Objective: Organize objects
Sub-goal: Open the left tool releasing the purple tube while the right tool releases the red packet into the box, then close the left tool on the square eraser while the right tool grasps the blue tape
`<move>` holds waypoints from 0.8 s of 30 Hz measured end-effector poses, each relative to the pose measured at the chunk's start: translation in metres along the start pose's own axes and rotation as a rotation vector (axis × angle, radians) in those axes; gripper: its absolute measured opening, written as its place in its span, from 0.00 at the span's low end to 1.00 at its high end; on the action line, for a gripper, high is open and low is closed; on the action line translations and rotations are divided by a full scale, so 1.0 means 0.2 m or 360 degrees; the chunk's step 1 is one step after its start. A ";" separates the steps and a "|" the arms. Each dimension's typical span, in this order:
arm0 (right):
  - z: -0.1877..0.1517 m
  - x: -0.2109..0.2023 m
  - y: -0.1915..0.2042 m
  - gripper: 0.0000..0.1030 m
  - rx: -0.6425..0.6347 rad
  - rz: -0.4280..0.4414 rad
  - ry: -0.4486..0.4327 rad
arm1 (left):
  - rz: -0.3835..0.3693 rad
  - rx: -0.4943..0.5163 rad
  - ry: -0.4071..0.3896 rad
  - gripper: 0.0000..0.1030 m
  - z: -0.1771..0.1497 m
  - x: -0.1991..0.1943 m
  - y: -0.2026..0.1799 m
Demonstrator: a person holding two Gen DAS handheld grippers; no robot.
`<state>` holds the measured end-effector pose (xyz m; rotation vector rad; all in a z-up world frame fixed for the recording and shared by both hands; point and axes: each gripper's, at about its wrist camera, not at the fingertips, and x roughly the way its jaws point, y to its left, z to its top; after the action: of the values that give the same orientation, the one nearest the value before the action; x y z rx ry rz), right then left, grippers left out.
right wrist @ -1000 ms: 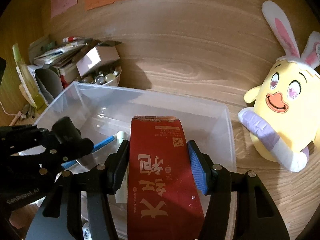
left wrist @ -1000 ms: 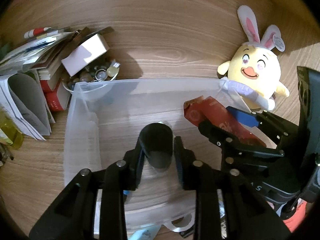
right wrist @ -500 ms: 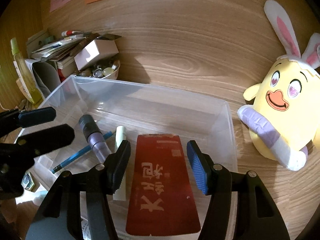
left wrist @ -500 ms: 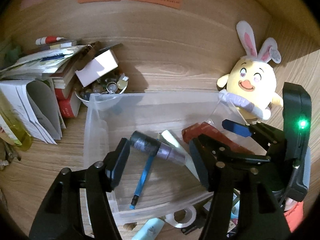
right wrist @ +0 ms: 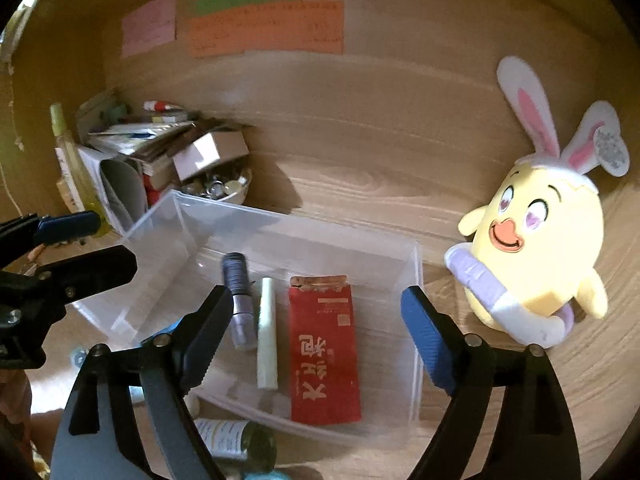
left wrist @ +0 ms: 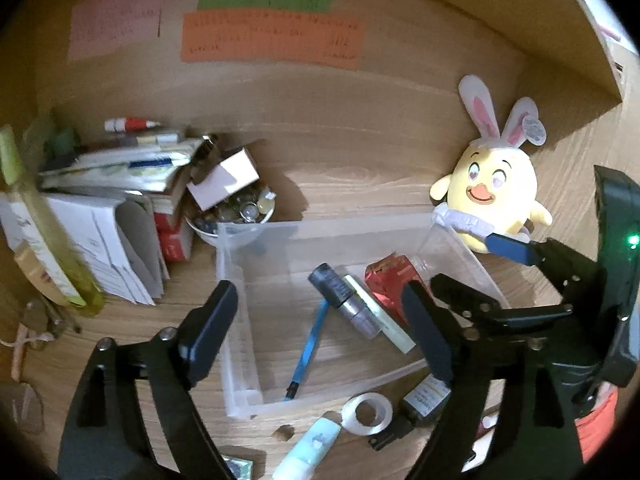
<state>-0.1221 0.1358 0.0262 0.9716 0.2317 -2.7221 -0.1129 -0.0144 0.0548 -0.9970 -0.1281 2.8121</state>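
Nearest the left wrist camera, the left claw [left wrist: 324, 328] is released, its jaws opening with nothing gripped; through the gap the bin floor shows below. At its base lie things only this view catches: a tape roll [left wrist: 367, 413], a pale tube [left wrist: 310, 446] and a small labelled bottle [left wrist: 425, 396] on the bench [left wrist: 360, 168], just outside the bin's near wall. The right wrist view has its own near item, a labelled bottle [right wrist: 232, 438] lying on its side by the bin's front wall.

The right claw [right wrist: 316, 334] is likewise released and opening, blue pads apart and touching nothing, above the red packet [right wrist: 324, 354]. That packet lies flat in the clear bin [right wrist: 416, 280], near its right wall; beside it to the left lie a pale stick [right wrist: 267, 338], then a dark-capped cylinder [right wrist: 239, 300]. The left view adds a blue pen [left wrist: 308, 346] on the bin floor, which the right view mostly hides behind its claw finger.

Each view shows the other claw at its edge: the right one at the right of the left view, the left one at the left of the right view.

Beyond the bin, a bowl [left wrist: 224, 224] of small shiny pieces sits at the far-left corner, a small box [left wrist: 224, 178] tilted on it, next to stacked papers [left wrist: 116, 184]. A yellow plush [right wrist: 536, 248] with rabbit ears stands just right of the bin. Coloured notes [left wrist: 272, 40] hang on the back panel.
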 end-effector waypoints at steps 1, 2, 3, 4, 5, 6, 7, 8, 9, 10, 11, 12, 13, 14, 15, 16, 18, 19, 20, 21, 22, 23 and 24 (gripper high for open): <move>0.00 -0.02 0.00 0.82 -0.0004 0.0000 -0.0009 | 0.0016 0.0010 -0.0015 0.88 0.00 -0.02 0.00; -0.01 -0.04 0.00 0.82 -0.0008 -0.0002 -0.0020 | 0.0025 0.0015 -0.0025 0.90 -0.01 -0.04 -0.01; -0.01 -0.07 0.00 0.82 -0.0011 -0.0002 -0.0035 | 0.0031 0.0024 -0.0036 0.91 -0.01 -0.06 -0.01; -0.02 -0.09 0.00 0.83 -0.0013 0.0000 -0.0047 | 0.0034 0.0032 -0.0047 0.92 -0.02 -0.07 -0.01; -0.03 -0.11 0.00 0.84 -0.0012 0.0004 -0.0056 | 0.0037 0.0038 -0.0057 0.94 -0.02 -0.09 -0.02; -0.04 -0.12 0.00 0.85 -0.0011 0.0005 -0.0062 | 0.0039 0.0042 -0.0063 0.95 -0.03 -0.11 -0.02; -0.05 -0.14 0.00 0.87 -0.0010 0.0007 -0.0072 | 0.0038 0.0045 -0.0067 0.95 -0.04 -0.13 -0.02; -0.06 -0.16 0.00 0.90 -0.0008 0.0007 -0.0081 | 0.0035 0.0049 -0.0066 0.96 -0.04 -0.14 -0.03; -0.07 -0.18 0.00 0.91 -0.0007 0.0004 -0.0094 | 0.0031 0.0057 -0.0062 0.96 -0.05 -0.14 -0.03; -0.08 -0.20 0.00 0.95 -0.0007 0.0004 -0.0105 | 0.0031 0.0062 -0.0059 0.96 -0.06 -0.15 -0.03; -0.09 -0.23 0.00 0.96 -0.0008 0.0006 -0.0120 | 0.0034 0.0065 -0.0059 0.96 -0.06 -0.16 -0.03; -0.10 -0.24 0.00 0.97 -0.0008 0.0006 -0.0128 | 0.0041 0.0066 -0.0062 0.96 -0.07 -0.17 -0.03; -0.11 -0.26 0.00 0.97 -0.0007 0.0005 -0.0136 | 0.0043 0.0066 -0.0063 0.96 -0.08 -0.17 -0.03; -0.12 -0.27 0.00 0.98 -0.0008 0.0006 -0.0143 | 0.0045 0.0066 -0.0061 0.97 -0.09 -0.18 -0.02; -0.13 -0.29 0.00 0.98 -0.0009 0.0011 -0.0148 | 0.0046 0.0064 -0.0057 0.97 -0.10 -0.19 -0.02; -0.14 -0.30 0.00 0.98 -0.0009 0.0015 -0.0149 | 0.0047 0.0062 -0.0050 0.97 -0.11 -0.20 -0.01; -0.17 -0.31 -0.01 0.98 -0.0005 0.0021 -0.0143 | 0.0051 0.0052 -0.0029 0.97 -0.14 -0.21 0.01; -0.18 -0.32 -0.01 0.98 -0.0002 0.0024 -0.0139 | 0.0050 0.0049 -0.0012 0.97 -0.15 -0.21 0.02; -0.19 -0.32 -0.01 0.98 0.0002 0.0024 -0.0137 | 0.0049 0.0048 -0.0002 0.97 -0.16 -0.21 0.03; -0.21 -0.33 -0.01 0.98 0.0007 0.0021 -0.0137 | 0.0049 0.0047 0.0015 0.97 -0.18 -0.21 0.04; -0.22 -0.33 -0.01 0.98 0.0013 0.0019 -0.0133 | 0.0052 0.0049 0.0030 0.98 -0.20 -0.21 0.05; -0.24 -0.33 -0.02 0.98 0.0022 0.0025 -0.0125 | 0.0062 0.0054 0.0046 0.98 -0.22 -0.21 0.06; -0.25 -0.32 -0.02 0.98 0.0031 0.0037 -0.0113 | 0.0077 0.0062 0.0064 0.98 -0.25 -0.20 0.07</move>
<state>-0.0450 0.1615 0.0290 0.8751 0.1806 -2.7366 -0.0523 -0.0334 0.0398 -1.0612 -0.0447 2.8243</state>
